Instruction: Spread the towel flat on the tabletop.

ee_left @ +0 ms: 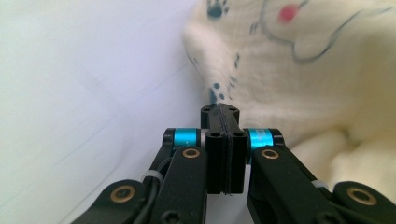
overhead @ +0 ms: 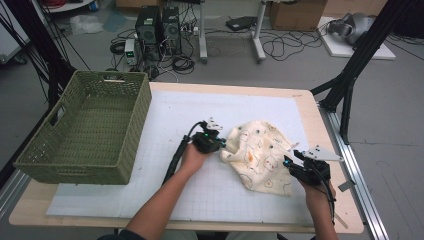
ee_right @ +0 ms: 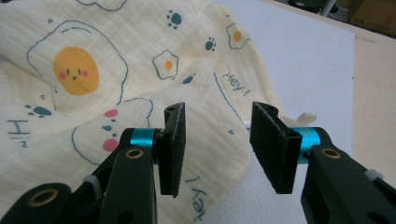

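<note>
A cream cloth (overhead: pixel 257 150) printed with fried eggs and paw marks lies crumpled on the white grid mat (overhead: pixel 175 115), right of centre. My left gripper (overhead: pixel 222 143) sits at the cloth's left edge. In the left gripper view its pads (ee_left: pixel 219 112) are pressed flat together against the edge of the cloth (ee_left: pixel 303 70). No fabric shows between them. My right gripper (overhead: pixel 291 162) is at the cloth's lower right corner. In the right gripper view it (ee_right: pixel 217 140) stands open, with the cloth (ee_right: pixel 93 70) lying under the gap and neither pad touching it.
A green woven basket (overhead: pixel 142 100) stands at the table's left, hanging partly over the edge. The wooden table edge (overhead: pixel 310 100) runs along the right. Black frame legs, cables and computer boxes stand on the floor beyond.
</note>
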